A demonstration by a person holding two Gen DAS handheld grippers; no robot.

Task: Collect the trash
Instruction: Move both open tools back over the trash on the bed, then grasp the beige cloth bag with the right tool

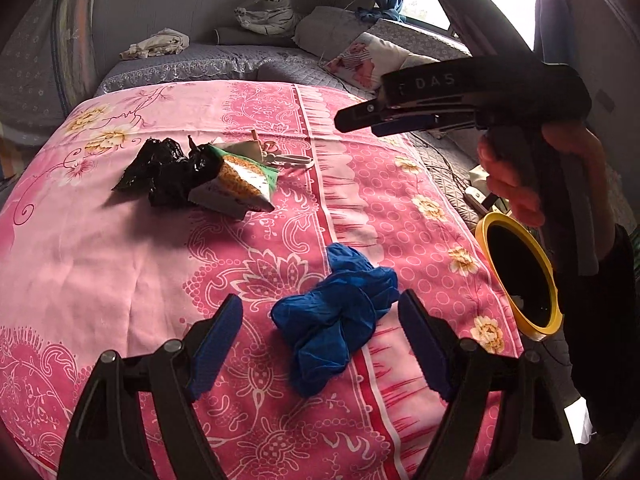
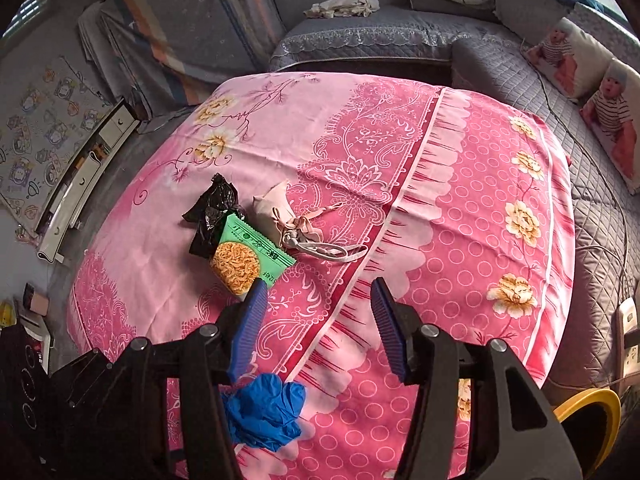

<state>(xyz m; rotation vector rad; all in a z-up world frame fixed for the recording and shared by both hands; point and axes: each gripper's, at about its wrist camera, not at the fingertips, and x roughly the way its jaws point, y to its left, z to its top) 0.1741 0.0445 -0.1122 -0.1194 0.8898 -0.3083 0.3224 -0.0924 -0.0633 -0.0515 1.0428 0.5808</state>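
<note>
A crumpled blue glove (image 1: 332,320) lies on the pink flowered cloth (image 1: 100,260). My left gripper (image 1: 320,344) stands open around the glove, with a gap between each pad and it. Farther back lie a black plastic bag (image 1: 160,168), a green noodle wrapper (image 1: 240,184) and a small beige pouch with a cord (image 1: 280,156). My right gripper (image 2: 320,320) hovers open over the cloth with nothing between its fingers. The noodle wrapper (image 2: 240,260) sits just past its left finger and the glove (image 2: 264,412) shows below it. A hand holds the right gripper (image 1: 360,120) above the table's right side.
A yellow-rimmed bin (image 1: 486,226) with a dark inside stands off the table's right edge; its rim (image 2: 600,396) also shows at lower right. A grey quilted sofa (image 2: 500,64) with pillows and a plush tiger (image 1: 268,8) wraps the back and right. A power strip (image 2: 628,328) and cables lie on it.
</note>
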